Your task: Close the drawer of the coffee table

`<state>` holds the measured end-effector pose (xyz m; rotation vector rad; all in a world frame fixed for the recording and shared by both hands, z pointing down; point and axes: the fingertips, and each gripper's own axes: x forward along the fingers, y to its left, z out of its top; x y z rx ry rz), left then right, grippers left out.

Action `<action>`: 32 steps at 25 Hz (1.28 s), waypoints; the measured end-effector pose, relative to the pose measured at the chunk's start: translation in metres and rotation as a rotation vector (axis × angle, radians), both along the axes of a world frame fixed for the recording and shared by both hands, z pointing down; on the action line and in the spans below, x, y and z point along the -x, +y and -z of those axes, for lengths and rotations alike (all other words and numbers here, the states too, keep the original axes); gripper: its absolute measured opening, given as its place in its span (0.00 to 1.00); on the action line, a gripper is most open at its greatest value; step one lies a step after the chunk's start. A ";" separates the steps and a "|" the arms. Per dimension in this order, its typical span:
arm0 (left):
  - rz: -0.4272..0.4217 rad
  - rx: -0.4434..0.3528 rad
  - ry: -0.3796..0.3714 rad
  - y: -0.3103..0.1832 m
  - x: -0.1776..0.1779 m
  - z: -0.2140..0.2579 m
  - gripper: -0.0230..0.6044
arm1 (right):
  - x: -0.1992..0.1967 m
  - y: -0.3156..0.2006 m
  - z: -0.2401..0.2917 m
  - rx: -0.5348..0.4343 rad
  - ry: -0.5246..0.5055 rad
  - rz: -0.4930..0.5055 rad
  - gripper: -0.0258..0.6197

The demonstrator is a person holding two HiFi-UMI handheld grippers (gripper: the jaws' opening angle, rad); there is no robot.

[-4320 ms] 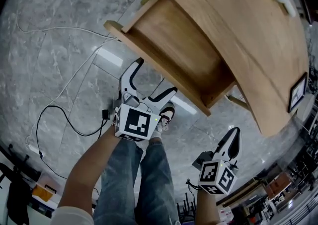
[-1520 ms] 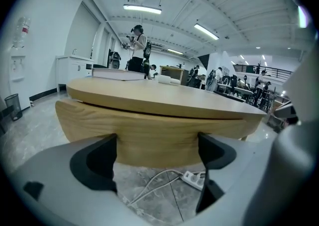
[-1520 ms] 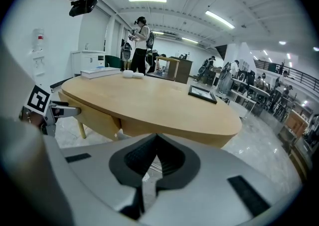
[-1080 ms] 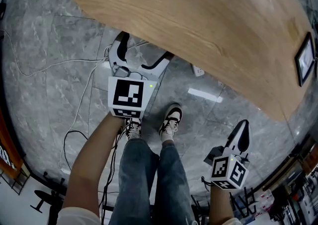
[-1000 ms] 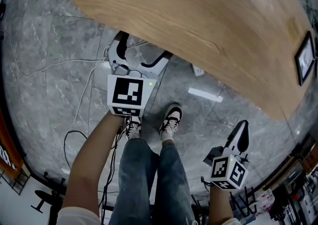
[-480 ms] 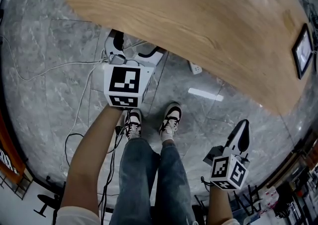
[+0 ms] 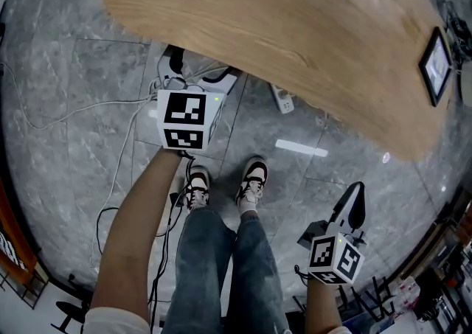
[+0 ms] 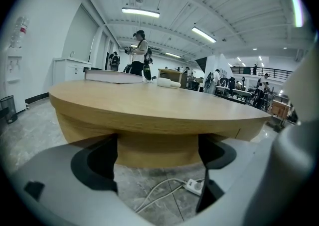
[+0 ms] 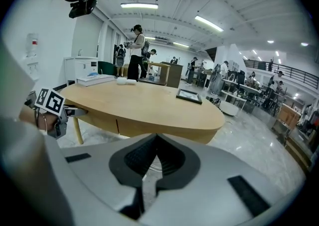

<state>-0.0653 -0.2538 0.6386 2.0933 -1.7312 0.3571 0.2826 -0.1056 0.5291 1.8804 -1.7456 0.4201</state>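
Wooden drawer [image 8: 157,150], open earlier, is now sitting flush in the oval light-wood coffee table [image 7: 295,37]. Left gripper [image 7: 198,68] jaws are standing apart, empty, facing it. Right gripper [image 9: 157,142] jaws are resting together.

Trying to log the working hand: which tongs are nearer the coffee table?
Left. The left tongs sit right at the near edge of the coffee table, open toward it. The right tongs hang beside the person's leg, well clear of the table.

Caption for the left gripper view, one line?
Open left gripper faces the coffee table edge, power strip beyond its jaws.
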 end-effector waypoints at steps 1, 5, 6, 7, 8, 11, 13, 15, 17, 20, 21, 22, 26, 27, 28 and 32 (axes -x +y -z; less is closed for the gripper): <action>-0.005 0.003 -0.011 0.001 0.001 0.000 0.84 | 0.000 0.002 0.003 -0.008 -0.001 -0.004 0.04; 0.001 0.063 -0.057 0.018 0.011 -0.007 0.81 | 0.001 0.015 0.019 -0.035 -0.014 -0.018 0.04; 0.005 0.080 -0.053 0.026 0.014 -0.007 0.81 | 0.002 0.019 0.023 -0.039 -0.015 -0.019 0.04; 0.004 0.089 -0.050 0.035 0.016 -0.003 0.81 | 0.002 0.022 0.027 -0.044 -0.017 -0.022 0.04; -0.003 0.089 -0.051 0.044 0.016 0.004 0.80 | 0.003 0.026 0.031 -0.050 -0.020 -0.027 0.04; -0.021 0.038 -0.064 0.069 0.015 0.049 0.75 | 0.008 0.033 0.053 -0.077 -0.037 -0.047 0.04; -0.010 -0.017 -0.039 0.080 0.016 0.095 0.73 | 0.011 0.035 0.075 -0.103 -0.053 -0.055 0.04; -0.009 -0.069 -0.014 0.086 0.014 0.146 0.72 | 0.014 0.034 0.099 -0.123 -0.078 -0.057 0.04; -0.034 -0.110 -0.016 0.092 0.010 0.200 0.62 | 0.018 0.033 0.127 -0.135 -0.111 -0.050 0.04; -0.037 -0.137 0.004 0.111 0.002 0.280 0.47 | 0.018 0.036 0.182 -0.153 -0.139 -0.025 0.04; -0.027 -0.138 0.009 0.117 0.000 0.306 0.43 | 0.015 0.038 0.204 -0.163 -0.138 -0.020 0.04; -0.013 -0.144 0.002 0.121 -0.001 0.332 0.38 | 0.012 0.038 0.226 -0.178 -0.141 -0.020 0.04; 0.061 -0.190 -0.026 0.127 0.009 0.436 0.20 | 0.009 0.035 0.315 -0.260 -0.213 -0.036 0.04; 0.082 -0.188 -0.009 0.133 0.010 0.458 0.18 | 0.005 0.036 0.336 -0.275 -0.227 -0.033 0.04; 0.102 -0.183 0.009 0.140 0.011 0.476 0.16 | 0.000 0.038 0.356 -0.287 -0.236 -0.028 0.04; 0.163 -0.182 0.027 0.169 0.016 0.524 0.03 | -0.021 0.050 0.410 -0.342 -0.263 -0.016 0.04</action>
